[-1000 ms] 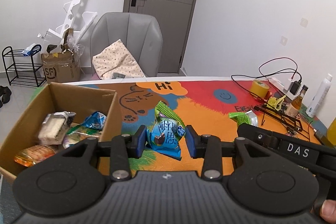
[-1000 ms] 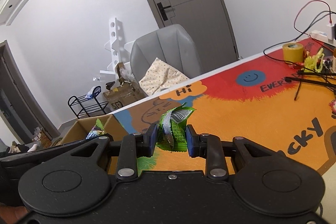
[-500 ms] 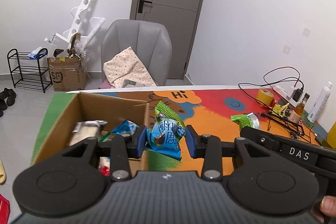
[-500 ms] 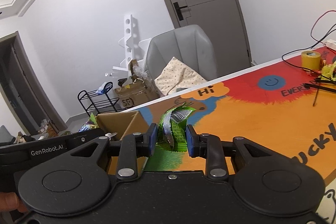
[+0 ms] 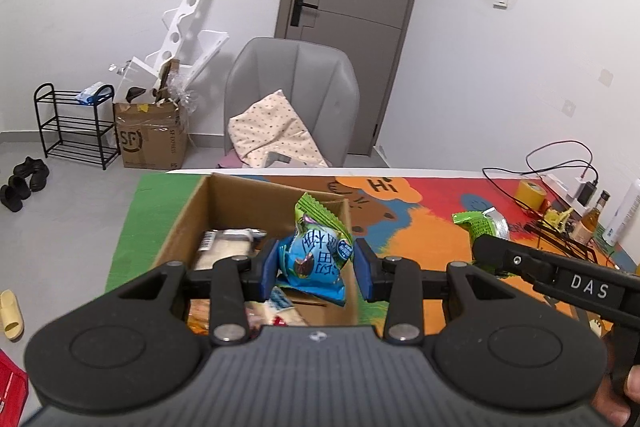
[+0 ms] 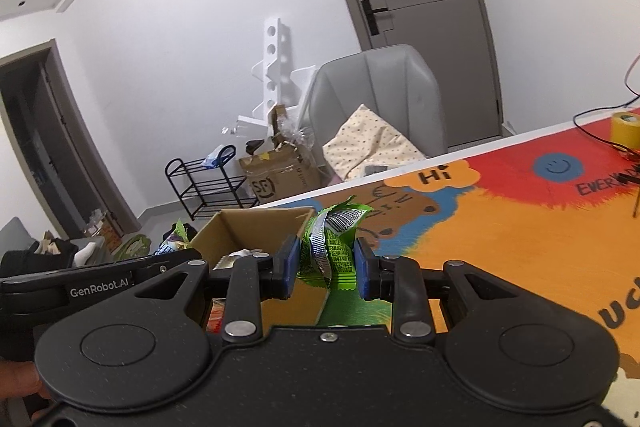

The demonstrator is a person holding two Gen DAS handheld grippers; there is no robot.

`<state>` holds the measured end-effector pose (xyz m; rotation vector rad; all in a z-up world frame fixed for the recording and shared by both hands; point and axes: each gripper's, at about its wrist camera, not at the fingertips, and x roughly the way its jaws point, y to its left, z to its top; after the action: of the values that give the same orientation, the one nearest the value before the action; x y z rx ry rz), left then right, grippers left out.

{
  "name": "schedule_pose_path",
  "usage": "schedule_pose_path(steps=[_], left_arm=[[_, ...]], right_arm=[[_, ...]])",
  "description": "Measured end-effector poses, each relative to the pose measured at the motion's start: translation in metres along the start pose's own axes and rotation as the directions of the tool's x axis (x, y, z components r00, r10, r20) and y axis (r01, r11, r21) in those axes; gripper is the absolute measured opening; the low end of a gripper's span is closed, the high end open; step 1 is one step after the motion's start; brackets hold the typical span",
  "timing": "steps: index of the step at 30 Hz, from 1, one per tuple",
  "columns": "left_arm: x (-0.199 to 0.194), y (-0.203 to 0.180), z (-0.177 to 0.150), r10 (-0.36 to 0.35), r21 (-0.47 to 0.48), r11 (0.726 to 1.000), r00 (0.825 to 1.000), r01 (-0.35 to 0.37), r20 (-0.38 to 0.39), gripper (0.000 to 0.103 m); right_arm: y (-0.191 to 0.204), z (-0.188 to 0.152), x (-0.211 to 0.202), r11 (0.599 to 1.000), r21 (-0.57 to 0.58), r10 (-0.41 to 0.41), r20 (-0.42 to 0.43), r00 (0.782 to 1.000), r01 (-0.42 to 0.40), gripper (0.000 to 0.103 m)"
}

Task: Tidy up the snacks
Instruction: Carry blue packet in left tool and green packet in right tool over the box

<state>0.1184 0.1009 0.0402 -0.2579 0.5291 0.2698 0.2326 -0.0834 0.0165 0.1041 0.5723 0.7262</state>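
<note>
I have a snack in each gripper and neither is in the box yet. My left gripper (image 5: 316, 269) is clamped on a crinkly blue-and-green foil snack packet (image 5: 314, 259), which hangs above the open brown cardboard box (image 5: 224, 199) sitting at the left end of the colourful cartoon-printed tabletop (image 5: 420, 227), near its far edge. My right gripper (image 6: 326, 269) is pinched on a crumpled green snack wrapper with a silver barcode strip (image 6: 332, 251); from that wrist view it sits just at the box's near right wall, over the table's green patch rather than clearly above the opening. Several packets already lie in the box: a pale wrapped bar (image 5: 224, 247) and some orange and white packs lower down, partly hidden by my fingers. So I judge the sorting well under way, with these two drops left. Whether more snacks remain elsewhere on the tabletop I cannot tell; the right end holds only cables, yellow tape and bottles.
</note>
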Motion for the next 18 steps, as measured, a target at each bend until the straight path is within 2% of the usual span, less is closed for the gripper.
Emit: schedule_pose_path(steps=[18], left_arm=[[0.021,0.059,0.004,0.054,-0.059,0.997,0.998,-0.056,-0.024,0.039]], right_arm=[[0.045,0.003,0.051,0.995,-0.047,0.079,-0.082,0.994,-0.083,0.028]])
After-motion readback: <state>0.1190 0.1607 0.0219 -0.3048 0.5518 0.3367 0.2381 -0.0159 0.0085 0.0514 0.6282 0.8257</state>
